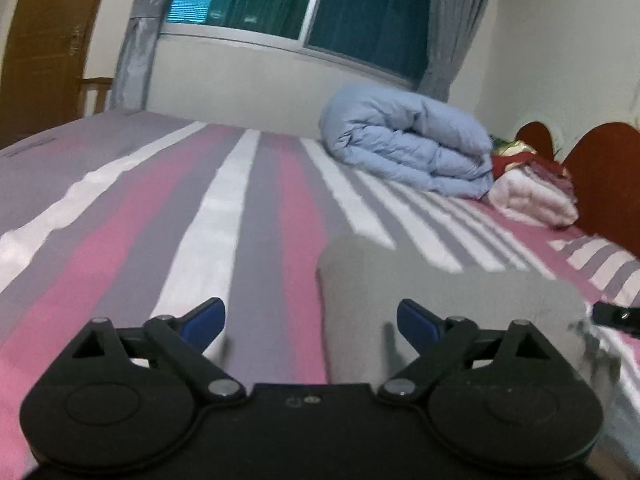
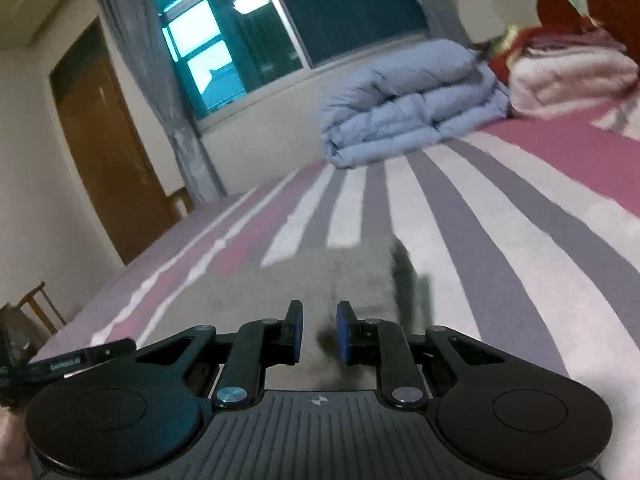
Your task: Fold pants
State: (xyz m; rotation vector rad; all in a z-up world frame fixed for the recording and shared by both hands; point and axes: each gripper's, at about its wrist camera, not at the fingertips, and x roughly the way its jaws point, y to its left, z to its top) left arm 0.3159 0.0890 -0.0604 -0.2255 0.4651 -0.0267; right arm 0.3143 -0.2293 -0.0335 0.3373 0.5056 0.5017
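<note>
Pants (image 1: 440, 300) ahead of both tongs; left (image 1: 311, 322) spread wide, empty; right (image 2: 319, 332) nearly clenched, grip unclear; thin pinch may slip, spoiling fold.

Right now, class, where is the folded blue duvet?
The blue duvet lies at the bed's far side under the window, just left of the pink blanket by the headboard.

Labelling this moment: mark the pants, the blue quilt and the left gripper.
pants (image 1: 440, 280): left wrist view, bare grey cloth.
blue quilt (image 1: 404, 144): left wrist view, middle of the folded bundle.
left gripper (image 1: 310, 320): left wrist view, midway between its fingertips.
</note>
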